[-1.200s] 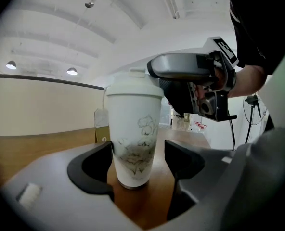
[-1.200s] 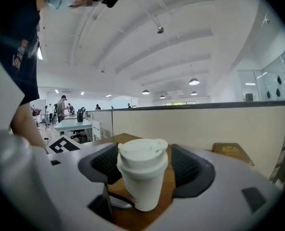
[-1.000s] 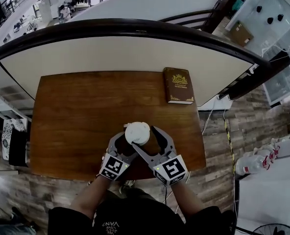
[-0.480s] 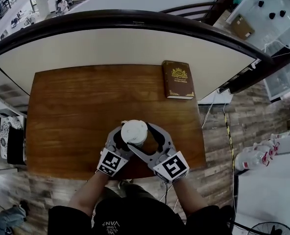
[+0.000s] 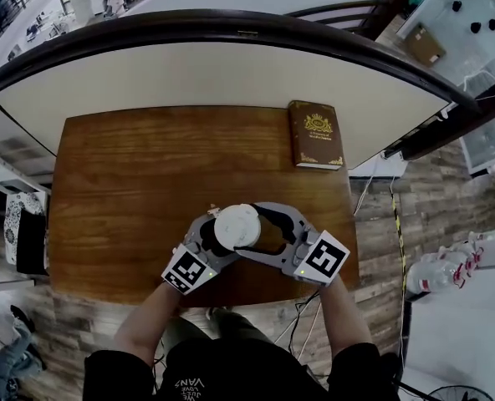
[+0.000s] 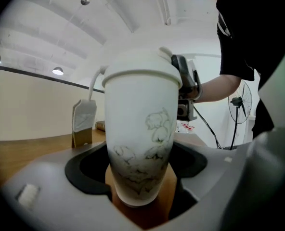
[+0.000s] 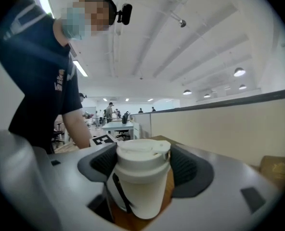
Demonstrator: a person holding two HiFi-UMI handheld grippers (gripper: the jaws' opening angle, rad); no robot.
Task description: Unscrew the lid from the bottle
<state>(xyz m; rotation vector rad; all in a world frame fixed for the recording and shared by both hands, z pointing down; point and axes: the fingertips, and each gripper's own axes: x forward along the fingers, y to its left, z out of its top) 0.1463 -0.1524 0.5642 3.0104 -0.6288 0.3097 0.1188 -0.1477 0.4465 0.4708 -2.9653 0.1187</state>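
Note:
A white bottle (image 5: pixel 237 227) with a white lid stands near the front edge of the wooden table (image 5: pixel 130 174). My left gripper (image 5: pixel 216 239) comes in from the front left and is shut on the bottle's body (image 6: pixel 141 143), low down, with faint drawings showing on it. My right gripper (image 5: pixel 247 230) reaches in from the right and is shut on the lid (image 7: pixel 141 154), its dark pads on both sides of it. A dark strap (image 7: pixel 119 191) hangs down the bottle's side.
A brown book (image 5: pixel 316 134) with gold print lies at the table's far right corner. A curved partition (image 5: pixel 231 65) runs behind the table. To the right, the floor holds cables and a white unit (image 5: pixel 448 270).
My right gripper has swung round the bottle, its marker cube going right and away from me while its jaws stay on the lid. The left gripper and the bottle have hardly moved.

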